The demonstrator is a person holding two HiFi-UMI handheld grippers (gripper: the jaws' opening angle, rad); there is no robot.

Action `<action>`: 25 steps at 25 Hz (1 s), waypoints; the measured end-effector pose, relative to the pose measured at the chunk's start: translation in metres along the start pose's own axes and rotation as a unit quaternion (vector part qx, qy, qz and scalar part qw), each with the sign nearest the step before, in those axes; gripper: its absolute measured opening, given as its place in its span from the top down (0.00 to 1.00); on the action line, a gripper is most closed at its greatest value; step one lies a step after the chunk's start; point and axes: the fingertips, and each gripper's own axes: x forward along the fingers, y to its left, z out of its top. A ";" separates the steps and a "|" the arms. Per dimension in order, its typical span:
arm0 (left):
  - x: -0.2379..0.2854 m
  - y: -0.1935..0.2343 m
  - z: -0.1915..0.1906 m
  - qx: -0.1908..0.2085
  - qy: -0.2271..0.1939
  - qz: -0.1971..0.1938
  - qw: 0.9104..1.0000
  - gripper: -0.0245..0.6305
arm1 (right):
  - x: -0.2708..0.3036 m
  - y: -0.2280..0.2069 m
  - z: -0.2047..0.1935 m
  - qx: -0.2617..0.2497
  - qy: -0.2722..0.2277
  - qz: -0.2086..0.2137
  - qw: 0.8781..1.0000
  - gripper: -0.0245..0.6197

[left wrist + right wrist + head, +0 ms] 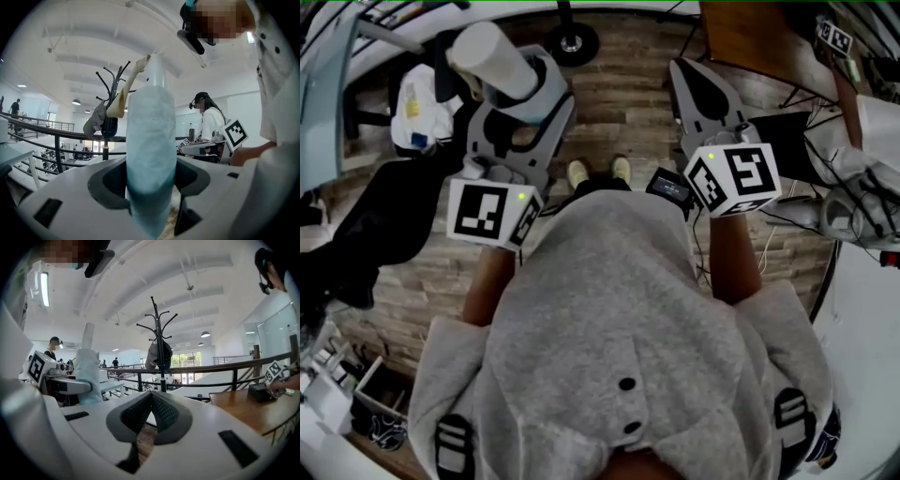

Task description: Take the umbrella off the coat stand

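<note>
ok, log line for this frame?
left gripper shut on umbrella | right gripper shut, empty | umbrella off coat stand

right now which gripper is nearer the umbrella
Left. The left gripper is shut on the umbrella, which stands between its jaws; the right gripper is shut and empty, off to the umbrella's right.

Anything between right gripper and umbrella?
Nothing: head view shows open air between the right gripper and the umbrella in the left gripper, only wooden floor and shoes below.
</note>
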 end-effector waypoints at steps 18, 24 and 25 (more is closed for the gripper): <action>0.042 -0.025 0.000 0.000 0.017 -0.030 0.999 0.54 | -0.012 -0.044 0.000 0.003 0.000 -0.027 1.000 0.95; 0.035 -0.037 -0.005 -0.001 0.015 -0.039 0.999 0.54 | -0.027 -0.042 -0.005 -0.003 -0.001 -0.030 1.000 0.95; 0.034 -0.037 -0.005 0.000 0.016 -0.039 0.999 0.54 | -0.027 -0.040 -0.005 -0.004 -0.001 -0.029 1.000 0.95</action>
